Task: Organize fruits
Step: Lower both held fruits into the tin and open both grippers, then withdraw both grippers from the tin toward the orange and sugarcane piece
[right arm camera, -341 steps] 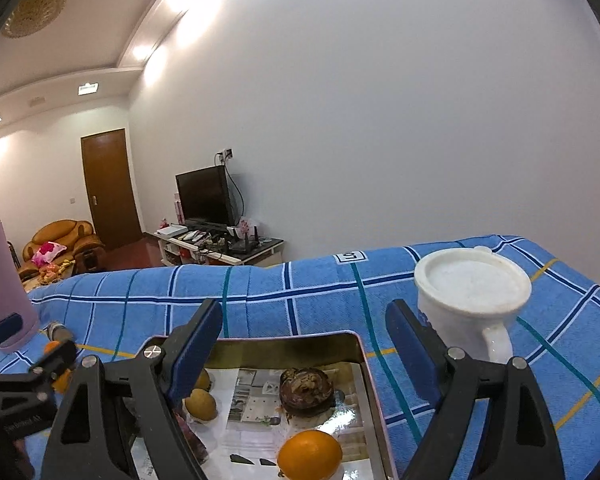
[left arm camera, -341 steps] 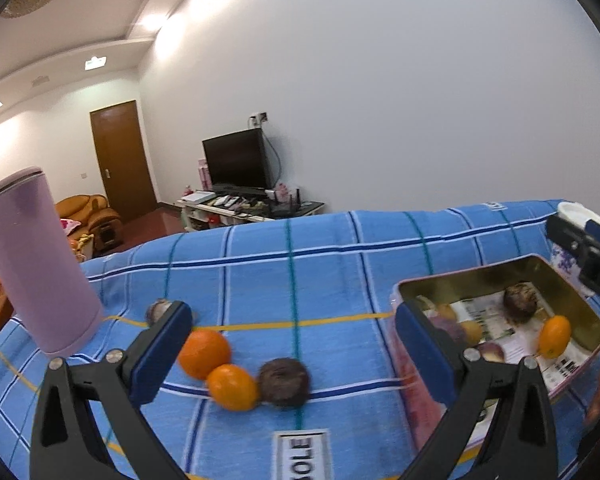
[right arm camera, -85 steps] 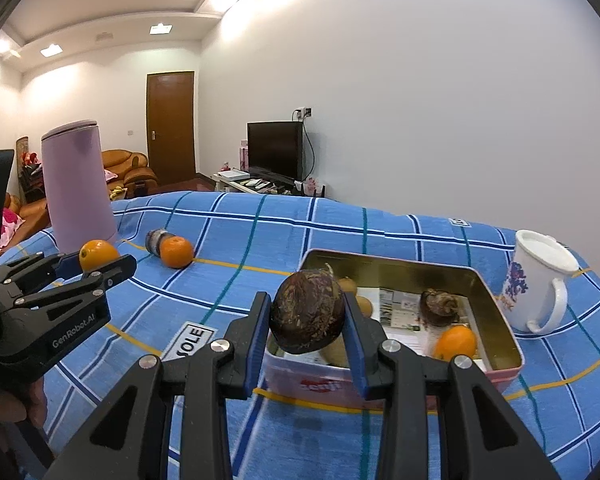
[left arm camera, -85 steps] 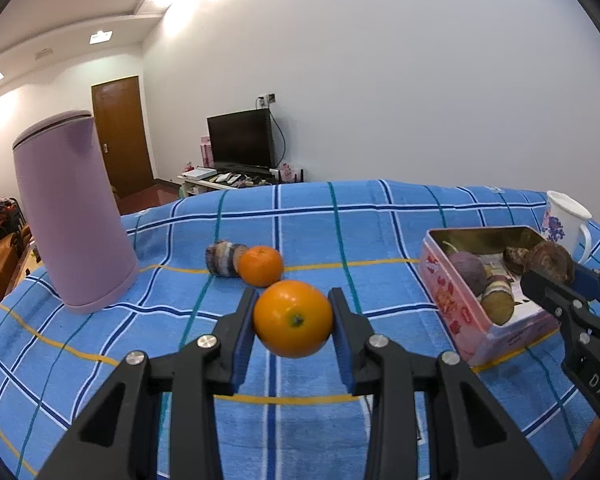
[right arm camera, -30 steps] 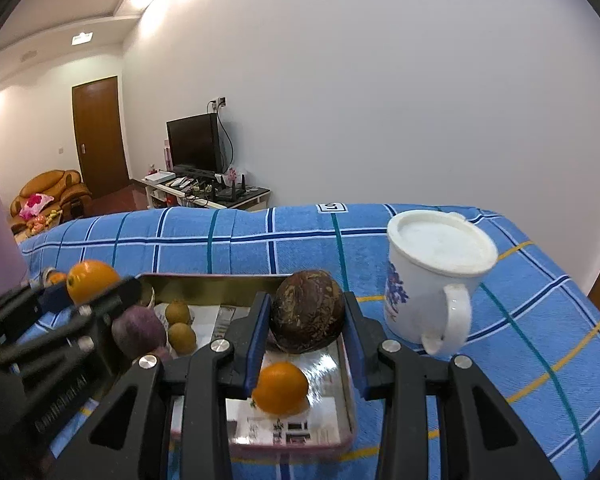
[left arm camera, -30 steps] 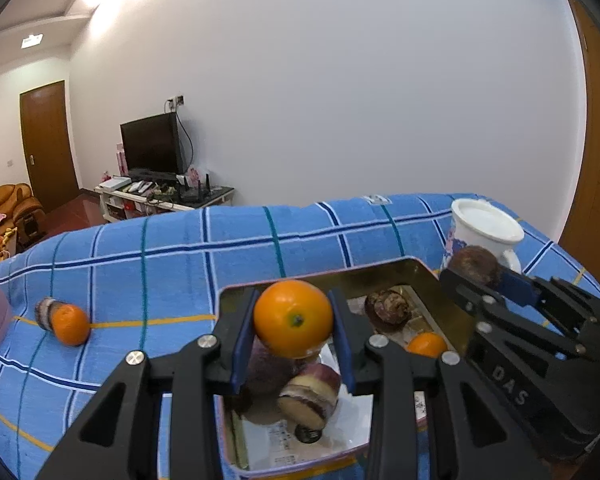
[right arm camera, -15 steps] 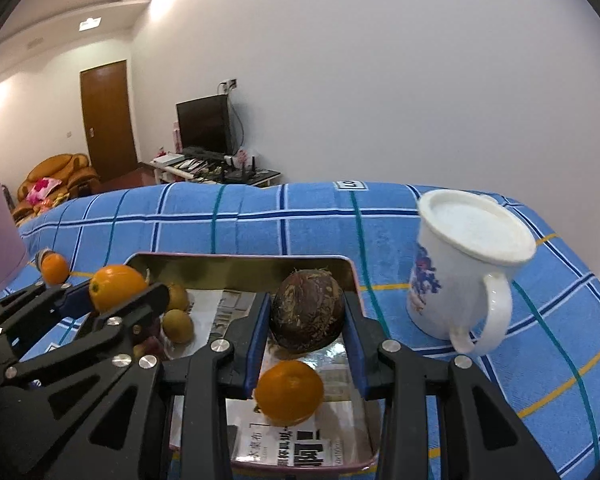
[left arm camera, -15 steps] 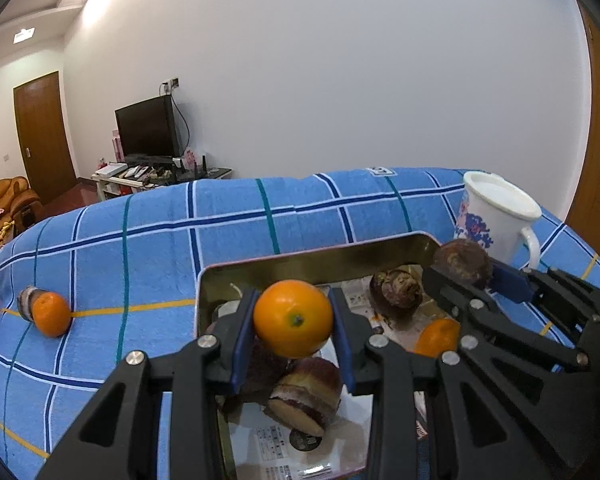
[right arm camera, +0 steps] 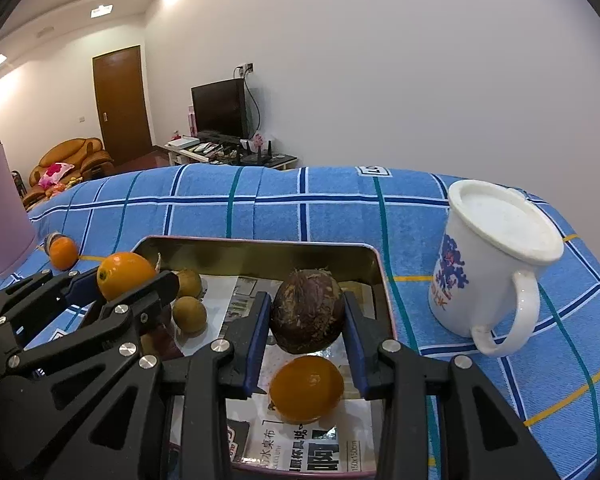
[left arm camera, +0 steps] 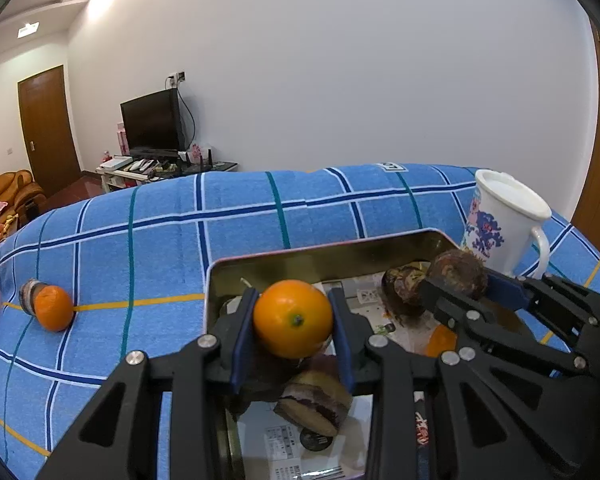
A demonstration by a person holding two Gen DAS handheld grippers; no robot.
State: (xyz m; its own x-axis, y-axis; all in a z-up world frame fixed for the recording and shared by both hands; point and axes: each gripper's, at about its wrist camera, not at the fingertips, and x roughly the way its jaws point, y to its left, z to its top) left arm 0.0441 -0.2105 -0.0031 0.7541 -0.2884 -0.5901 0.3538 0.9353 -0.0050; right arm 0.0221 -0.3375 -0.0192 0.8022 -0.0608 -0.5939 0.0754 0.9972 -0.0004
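Both grippers hold fruit over the open tin on the blue checked desk.

The desk [right arm camera: 260, 200] carries a rectangular metal tin [right arm camera: 260, 254] lined with printed paper; just right of it stands a white mug [right arm camera: 496, 264], and far left a pink cylinder [right arm camera: 2, 216]. The left gripper [left arm camera: 293, 322] is clamped on an orange [left arm camera: 293, 318] above the tin's left half, over a cut purple-fleshed piece [left arm camera: 314, 404]. The right gripper [right arm camera: 307, 316] is clamped on a rough brown round fruit [right arm camera: 307, 312] above the tin's right half, over a second orange [right arm camera: 306, 388] lying inside. Two small brown fruits [right arm camera: 189, 314] sit at the tin's left. A third orange [left arm camera: 53, 307] lies on the cloth, well left of the tin, touching a small dark striped piece [left arm camera: 29, 295].
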